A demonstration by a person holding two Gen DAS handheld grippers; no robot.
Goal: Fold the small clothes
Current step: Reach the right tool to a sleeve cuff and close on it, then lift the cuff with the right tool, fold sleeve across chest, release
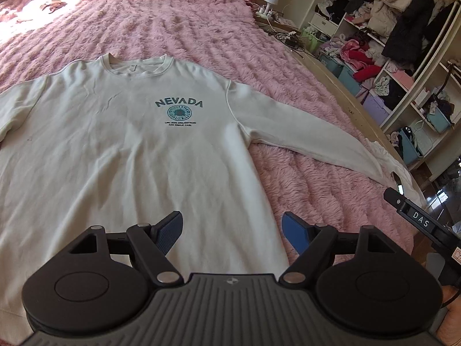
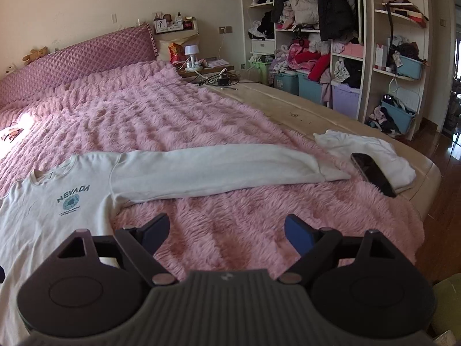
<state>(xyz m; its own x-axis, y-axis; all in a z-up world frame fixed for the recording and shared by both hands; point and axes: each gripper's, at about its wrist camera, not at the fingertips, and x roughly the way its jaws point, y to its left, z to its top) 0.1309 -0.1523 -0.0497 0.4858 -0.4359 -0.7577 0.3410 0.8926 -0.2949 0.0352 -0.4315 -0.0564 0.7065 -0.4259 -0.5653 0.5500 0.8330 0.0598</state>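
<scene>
At the bottom of each view, the left gripper (image 1: 232,232) and the right gripper (image 2: 227,232) have their jaws apart and hold nothing. Behind them, a white sweatshirt (image 1: 121,132) lies flat on the pink blanket (image 2: 201,115), one sleeve (image 2: 213,170) stretched toward a phone (image 2: 373,174) at right. Shelves (image 2: 340,43) of clothes stand in the upper right.

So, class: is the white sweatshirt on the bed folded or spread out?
Spread out. The sweatshirt lies flat, print up, on the pink blanket, its sleeve stretched straight sideways.
</scene>
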